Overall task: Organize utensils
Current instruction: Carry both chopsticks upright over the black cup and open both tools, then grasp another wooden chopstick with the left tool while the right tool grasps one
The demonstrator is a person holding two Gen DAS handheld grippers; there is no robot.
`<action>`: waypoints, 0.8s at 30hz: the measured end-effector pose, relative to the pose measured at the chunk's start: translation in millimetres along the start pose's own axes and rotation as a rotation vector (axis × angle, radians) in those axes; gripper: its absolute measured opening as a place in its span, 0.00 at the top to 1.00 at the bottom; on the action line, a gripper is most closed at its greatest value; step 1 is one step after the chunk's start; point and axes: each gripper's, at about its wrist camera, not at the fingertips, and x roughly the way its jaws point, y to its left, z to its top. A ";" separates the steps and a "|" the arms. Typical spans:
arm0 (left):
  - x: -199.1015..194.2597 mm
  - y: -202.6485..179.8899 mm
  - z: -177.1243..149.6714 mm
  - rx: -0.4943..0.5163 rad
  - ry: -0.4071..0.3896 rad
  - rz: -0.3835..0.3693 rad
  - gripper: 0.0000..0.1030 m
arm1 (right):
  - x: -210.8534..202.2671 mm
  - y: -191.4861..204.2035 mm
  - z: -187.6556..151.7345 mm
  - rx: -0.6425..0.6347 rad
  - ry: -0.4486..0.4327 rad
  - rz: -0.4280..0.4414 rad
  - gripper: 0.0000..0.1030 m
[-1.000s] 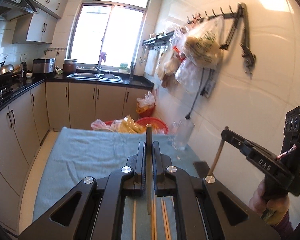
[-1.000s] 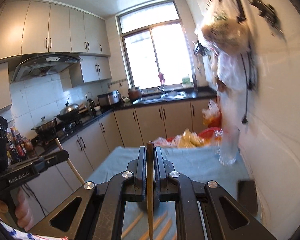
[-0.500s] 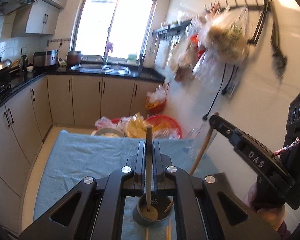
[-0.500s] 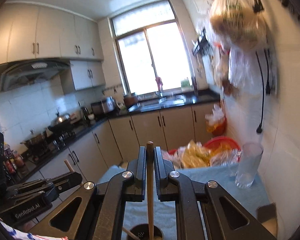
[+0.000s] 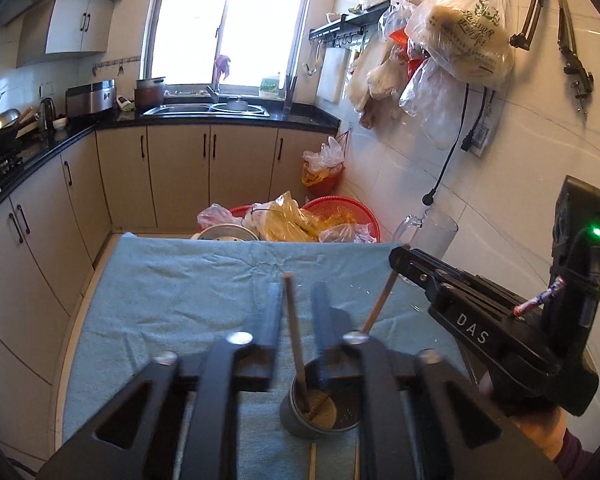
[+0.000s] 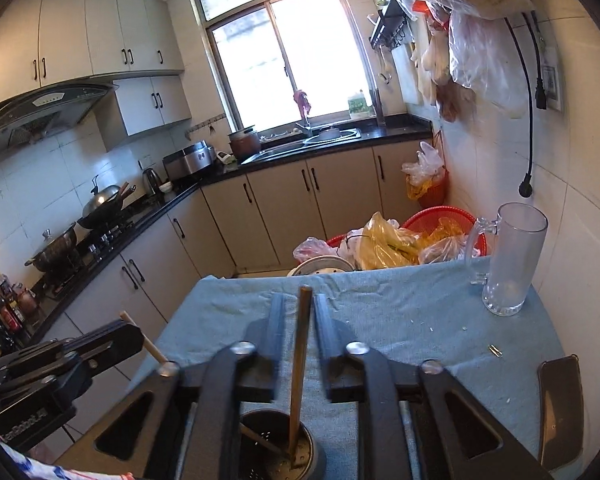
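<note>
A: What changed just now?

B: Both sets of jaws have just been opening. The left gripper (image 5: pixel 296 308) stands parted by a narrow gap, and its chopstick (image 5: pixel 294 332) stands loose between the fingers, touching neither that I can see, its lower end down in the metal holder (image 5: pixel 318 412). A second ago the jaws were clamped shut on that stick.

A: And the other side?

B: Same story. The right gripper (image 6: pixel 300 320) is slightly open around its own chopstick (image 6: pixel 300 360), which leans with its foot in the same holder (image 6: pixel 278 446). A second ago no holder showed in either view; now it sits on the blue cloth (image 5: pixel 172 292) at six o'clock in both.

A: So the sticks are delivered?

B: I'd judge so. Both are released and rest in the cup, crossing near the bottom.

A: Anything left?

B: More chopsticks (image 5: pixel 312 460) lie flat on the cloth at six o'clock, just nearer than the holder in the left view, partly hidden by the gripper body. The glass mug (image 6: pixel 508 260) stands well apart at two o'clock. Next I'd expect both hands to back off clear of the upright sticks without tipping them
</note>
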 end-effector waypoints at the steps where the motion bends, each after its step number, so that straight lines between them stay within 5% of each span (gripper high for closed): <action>1: -4.4 1.0 -0.6 -0.007 -0.009 0.001 0.66 | -2.1 1.4 0.4 0.000 -0.005 -0.003 0.61; 14: -78.6 24.1 -40.5 -0.044 -0.050 0.071 0.55 | -75.3 -12.8 -12.2 -0.022 -0.045 -0.057 0.46; 19: -83.9 30.1 -81.7 -0.047 0.010 0.088 0.52 | -95.4 -42.1 -60.2 -0.019 0.054 -0.117 0.42; 24: -55.4 16.7 -135.3 -0.007 0.161 0.078 0.52 | -97.9 -84.9 -132.3 0.061 0.227 -0.145 0.42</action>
